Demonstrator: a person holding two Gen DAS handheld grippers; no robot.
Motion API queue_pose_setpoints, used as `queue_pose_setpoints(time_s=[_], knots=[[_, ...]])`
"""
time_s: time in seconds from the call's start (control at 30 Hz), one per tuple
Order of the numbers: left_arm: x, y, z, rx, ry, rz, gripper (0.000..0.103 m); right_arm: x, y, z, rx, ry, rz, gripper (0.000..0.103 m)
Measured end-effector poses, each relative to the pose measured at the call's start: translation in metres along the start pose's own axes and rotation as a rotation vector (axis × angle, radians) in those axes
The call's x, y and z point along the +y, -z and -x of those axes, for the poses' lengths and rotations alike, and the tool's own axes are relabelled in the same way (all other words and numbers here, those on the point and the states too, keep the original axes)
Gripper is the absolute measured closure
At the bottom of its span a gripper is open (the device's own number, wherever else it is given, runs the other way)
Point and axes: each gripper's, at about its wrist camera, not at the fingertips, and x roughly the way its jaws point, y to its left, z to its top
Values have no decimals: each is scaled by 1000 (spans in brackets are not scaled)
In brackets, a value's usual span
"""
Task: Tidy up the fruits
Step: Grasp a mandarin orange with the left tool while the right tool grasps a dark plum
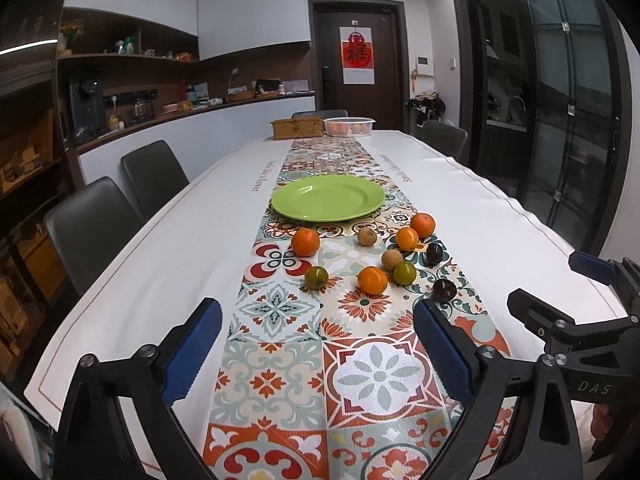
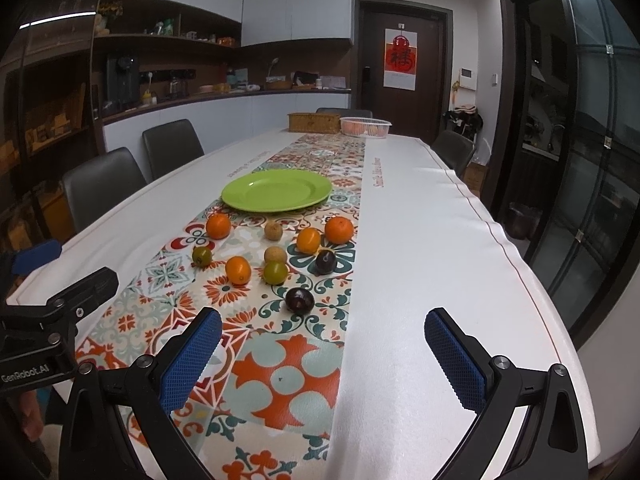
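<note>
orange fruits (image 1: 305,242) four, green plate (image 1: 328,197) one

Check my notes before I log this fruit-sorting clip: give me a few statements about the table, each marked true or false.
1. The round green plate holds no fruit. True.
2. Four orange citrus fruits lie on the patterned table runner. True.
3. The left gripper grips a dark plum. False: its jaws stand apart with nothing between them.
4. The right gripper is open and empty. True.
5. The clear plastic basket sits beside the plate. False: it stands at the table's far end, next to a woven box.
</note>
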Motion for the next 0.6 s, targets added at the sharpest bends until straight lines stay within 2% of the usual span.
queue_pose_setpoints(time_s=[0.37,0.6], knots=[[-6,-4,-38,16,55,-128,17,5,-1,-31,57,-19,21,3],[-5,-10,-62,12,126,-200,21,8,-10,-56,95,-24,24,8]])
